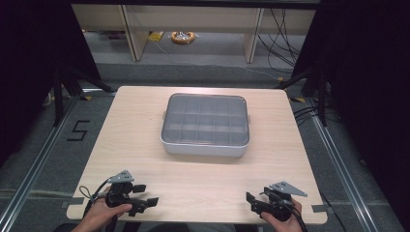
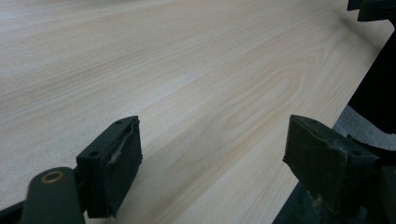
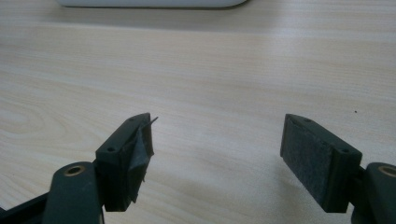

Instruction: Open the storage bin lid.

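Compartment box (image 1: 206,124) sits lidded, well ahead of both claws — left gripper (image 1: 145,195) and right gripper (image 1: 252,202) rest apart, empty, likely poised to reach.

Bare table (image 1: 145,145) before both tools, lidded box (image 1: 206,124) mid-table

— What is surrounding the desk (image 1: 145,145)?
— Grey floor (image 1: 203,60) is stretching behind it, with black curtains (image 1: 367,72) hanging on both sides.
— And farther back?
— Pale wooden furniture legs (image 1: 133,34) are standing there, black cables (image 1: 285,38) are trailing nearby, and a yellow roll (image 1: 183,36) is lying on the floor.
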### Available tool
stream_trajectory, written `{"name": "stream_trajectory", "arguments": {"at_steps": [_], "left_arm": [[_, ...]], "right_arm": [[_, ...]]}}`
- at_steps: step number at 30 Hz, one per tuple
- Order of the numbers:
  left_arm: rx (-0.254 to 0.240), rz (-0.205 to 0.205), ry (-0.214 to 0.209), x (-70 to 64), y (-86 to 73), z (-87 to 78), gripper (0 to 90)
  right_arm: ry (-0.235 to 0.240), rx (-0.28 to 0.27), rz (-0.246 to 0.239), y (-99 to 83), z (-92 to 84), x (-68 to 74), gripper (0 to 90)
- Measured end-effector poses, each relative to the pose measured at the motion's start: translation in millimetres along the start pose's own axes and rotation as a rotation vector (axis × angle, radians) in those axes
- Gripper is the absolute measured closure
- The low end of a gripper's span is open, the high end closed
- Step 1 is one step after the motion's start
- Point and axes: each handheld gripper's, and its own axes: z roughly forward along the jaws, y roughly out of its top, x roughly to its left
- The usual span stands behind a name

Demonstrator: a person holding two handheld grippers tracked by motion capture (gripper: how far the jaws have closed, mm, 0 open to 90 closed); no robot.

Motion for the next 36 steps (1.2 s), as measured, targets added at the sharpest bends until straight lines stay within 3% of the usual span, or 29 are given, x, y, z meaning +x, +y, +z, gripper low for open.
{"name": "stream_trajectory", "arguments": {"at_steps": [2,3,6,7,8,14,16,18,24,25,26,27,28,29,30,31,36], "left_arm": [[-0.001,-0.001,0.002,-0.1,0.1,0.1,18.4],[-0.002,-0.003,0.002,-0.2,0.2,0.2,18.4],[0.015,0.014,0.012,1.4,0.1,-0.4,18.4],[-0.004,-0.003,0.001,-0.1,0.2,0.2,18.4],[-0.004,-0.006,0.003,-0.2,0.2,-0.1,18.4],[-0.007,-0.006,0.014,0.5,0.3,-0.5,18.5],[-0.005,-0.008,0.023,0.3,0.4,-0.7,18.5],[-0.003,-0.009,0.002,1.6,1.0,-0.8,18.5],[-0.015,-0.011,0.009,1.6,1.2,-0.6,18.6],[-0.015,-0.011,0.008,1.7,1.2,-0.6,18.6],[-0.014,-0.011,0.007,1.9,1.3,-0.6,18.6],[-0.014,-0.011,0.007,1.9,1.3,-0.6,18.6],[-0.010,-0.011,0.006,2.0,1.8,-1.0,18.6],[-0.015,-0.012,0.006,2.0,1.7,-0.7,18.6],[-0.021,-0.015,0.007,1.8,1.8,-0.6,18.6],[-0.020,-0.018,0.004,2.2,2.2,-1.1,18.6],[-0.048,-0.037,0.016,4.2,3.2,-2.8,18.8]], "right_arm": [[0.006,-0.007,0.000,-0.1,0.9,-0.2,26.2],[0.001,0.020,0.048,-0.2,-1.7,3.9,26.2],[0.011,0.020,0.044,-0.2,-1.7,3.4,26.1],[0.024,0.002,0.048,-0.4,0.0,3.2,26.1],[0.025,-0.007,0.009,0.0,0.8,-0.6,26.1],[0.014,0.000,0.016,0.5,-0.2,-2.2,26.1],[0.038,-0.021,0.027,0.4,0.8,-2.7,26.1],[0.019,-0.024,0.026,0.9,1.0,-3.1,26.1],[0.027,-0.031,0.052,2.4,-0.4,-5.2,26.1],[0.026,-0.039,0.101,2.1,-0.1,-2.6,26.0],[0.032,-0.038,0.117,2.4,-0.4,-2.5,26.1],[0.032,-0.038,0.117,2.4,-0.4,-2.5,26.1],[0.035,-0.058,0.077,3.5,1.0,-7.2,26.1],[0.035,-0.058,0.077,3.5,1.0,-7.2,26.1],[0.025,-0.041,0.116,4.0,-0.6,-4.2,26.2],[0.044,-0.073,0.081,4.8,3.2,-8.4,26.3],[0.057,-0.093,0.109,6.6,3.5,-10.4,26.3]]}}
